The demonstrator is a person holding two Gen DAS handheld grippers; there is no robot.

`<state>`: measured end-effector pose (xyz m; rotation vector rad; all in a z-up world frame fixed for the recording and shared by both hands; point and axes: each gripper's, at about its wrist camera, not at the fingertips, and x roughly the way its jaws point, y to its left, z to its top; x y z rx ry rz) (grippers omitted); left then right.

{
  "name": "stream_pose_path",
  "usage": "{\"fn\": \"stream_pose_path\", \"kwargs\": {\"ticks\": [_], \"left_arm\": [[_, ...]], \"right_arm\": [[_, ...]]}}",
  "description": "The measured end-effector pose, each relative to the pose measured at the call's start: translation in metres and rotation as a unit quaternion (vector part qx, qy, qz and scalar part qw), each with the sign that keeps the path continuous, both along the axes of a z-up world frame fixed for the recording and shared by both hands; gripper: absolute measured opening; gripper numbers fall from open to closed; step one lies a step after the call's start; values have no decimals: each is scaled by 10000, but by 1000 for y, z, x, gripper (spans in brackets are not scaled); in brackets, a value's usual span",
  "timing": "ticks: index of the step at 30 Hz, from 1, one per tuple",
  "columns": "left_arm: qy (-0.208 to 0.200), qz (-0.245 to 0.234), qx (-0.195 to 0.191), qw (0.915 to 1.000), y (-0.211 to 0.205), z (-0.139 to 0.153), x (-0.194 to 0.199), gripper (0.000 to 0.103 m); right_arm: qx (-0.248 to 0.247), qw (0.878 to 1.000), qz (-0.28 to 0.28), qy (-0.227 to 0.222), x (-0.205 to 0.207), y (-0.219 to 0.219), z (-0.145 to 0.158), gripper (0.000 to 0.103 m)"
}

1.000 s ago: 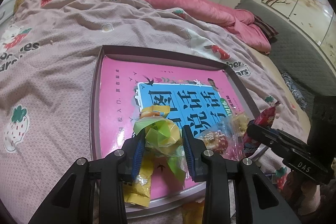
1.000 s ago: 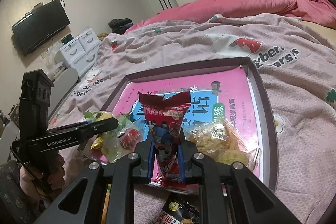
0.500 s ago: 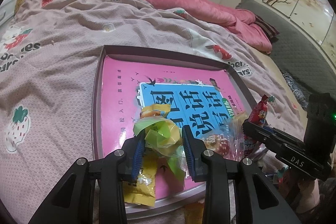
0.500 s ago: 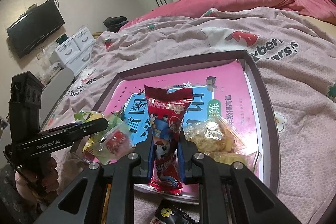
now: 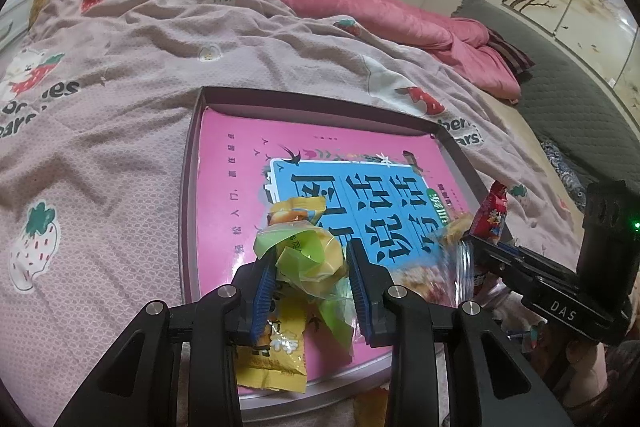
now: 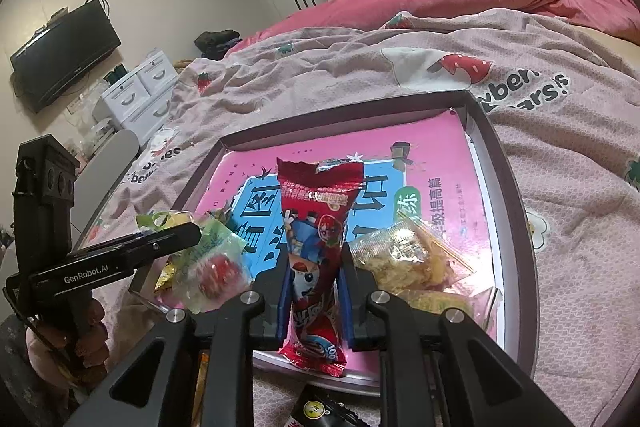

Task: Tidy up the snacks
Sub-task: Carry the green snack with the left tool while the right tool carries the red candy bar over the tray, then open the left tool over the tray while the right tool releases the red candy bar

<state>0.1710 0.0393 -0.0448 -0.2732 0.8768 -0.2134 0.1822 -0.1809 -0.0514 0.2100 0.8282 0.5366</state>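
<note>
The lower part of the yellow packet (image 5: 276,355) is covered by the left gripper (image 5: 312,283) frame, and the near rim of the tray (image 5: 188,211) is lost behind the same frame. Beside the tray's right edge, a clear bag (image 5: 424,275) is smeared by blur, so its contents cannot be made out. Below the tray, a black wrapper (image 6: 320,409) is cut off by the picture's bottom edge, and its print cannot be read.

Black left gripper (image 5: 312,277) with blue-padded fingers (image 5: 263,287), silver screws; right gripper (image 6: 316,291) alike.
</note>
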Motion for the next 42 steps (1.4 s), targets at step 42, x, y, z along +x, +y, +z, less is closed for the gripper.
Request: {"fn": "stream_pose_path", "kwargs": {"ticks": [42], "left_arm": [[-66,118,-50,9999,10,10,-4,36]], "right_arm": [[-81,9990,299,-312,-15,9,11,38]]}}
